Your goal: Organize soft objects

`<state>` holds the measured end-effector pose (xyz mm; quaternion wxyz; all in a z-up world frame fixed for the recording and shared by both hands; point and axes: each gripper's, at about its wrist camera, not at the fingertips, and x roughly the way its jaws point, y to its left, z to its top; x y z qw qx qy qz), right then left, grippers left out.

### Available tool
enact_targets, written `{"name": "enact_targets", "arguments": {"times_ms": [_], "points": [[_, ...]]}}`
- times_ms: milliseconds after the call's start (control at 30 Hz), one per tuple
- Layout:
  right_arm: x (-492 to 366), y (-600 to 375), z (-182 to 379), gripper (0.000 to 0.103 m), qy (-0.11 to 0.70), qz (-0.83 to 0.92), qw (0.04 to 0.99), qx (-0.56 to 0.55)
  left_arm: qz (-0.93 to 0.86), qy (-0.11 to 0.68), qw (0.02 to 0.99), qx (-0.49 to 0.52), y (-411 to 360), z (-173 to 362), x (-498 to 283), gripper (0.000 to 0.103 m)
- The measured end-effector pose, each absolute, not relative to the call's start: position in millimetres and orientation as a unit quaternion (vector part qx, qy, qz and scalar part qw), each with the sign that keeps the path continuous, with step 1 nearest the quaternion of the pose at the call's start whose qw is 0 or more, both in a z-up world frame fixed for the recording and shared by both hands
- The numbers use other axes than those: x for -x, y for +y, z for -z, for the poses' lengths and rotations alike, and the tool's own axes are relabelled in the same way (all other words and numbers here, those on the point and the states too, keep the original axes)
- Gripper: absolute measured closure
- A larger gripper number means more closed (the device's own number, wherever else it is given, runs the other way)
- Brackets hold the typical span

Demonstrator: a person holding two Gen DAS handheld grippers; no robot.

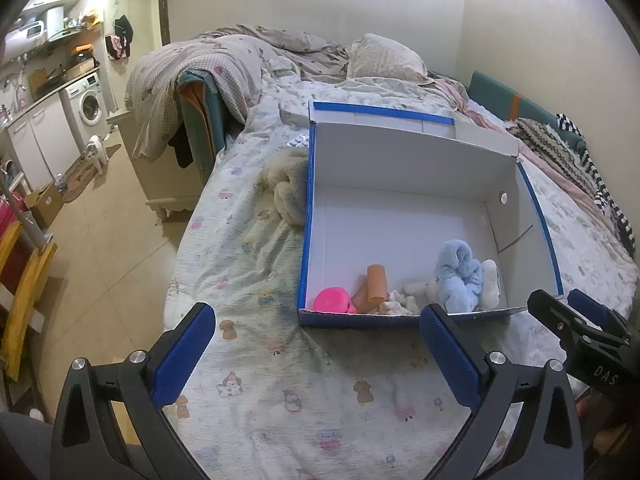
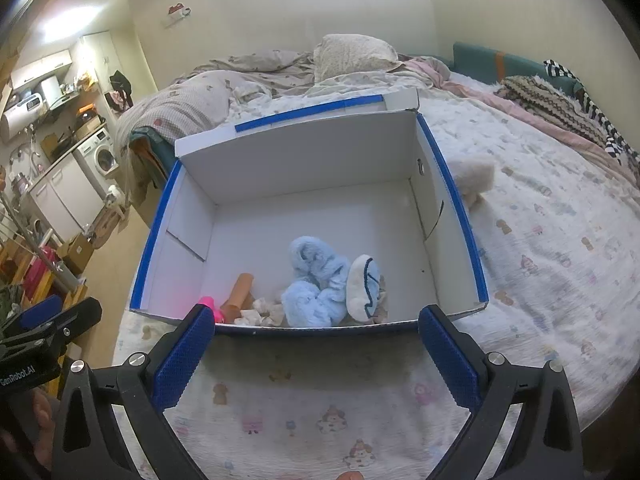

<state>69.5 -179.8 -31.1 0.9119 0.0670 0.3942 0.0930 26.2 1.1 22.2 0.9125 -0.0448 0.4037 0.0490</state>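
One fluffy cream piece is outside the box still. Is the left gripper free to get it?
Probably yes: left gripper is open and empty, and the cream plush lies uncovered on the bed beside the box.

Washing machine point(image 1: 91, 105) by kitchen cabinets point(image 1: 44, 136), pillow point(image 1: 384, 58) at bed's far end.

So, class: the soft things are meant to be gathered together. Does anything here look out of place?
Yes. A cream fluffy item lies on the bed sheet outside the box, against its side wall, while the blue fluffy item and the other soft pieces sit inside. Both grippers, left and right, are open and empty.
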Motion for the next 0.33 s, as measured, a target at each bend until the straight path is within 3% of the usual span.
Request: {"name": "enact_targets", "arguments": {"times_ms": [333], "points": [[-69.0, -180.1, 31.0, 0.0, 0.394, -0.093, 0.912, -0.068, -0.047, 0.402, 0.913, 0.043, -0.3, -21.5, -24.7, 0.001]]}}
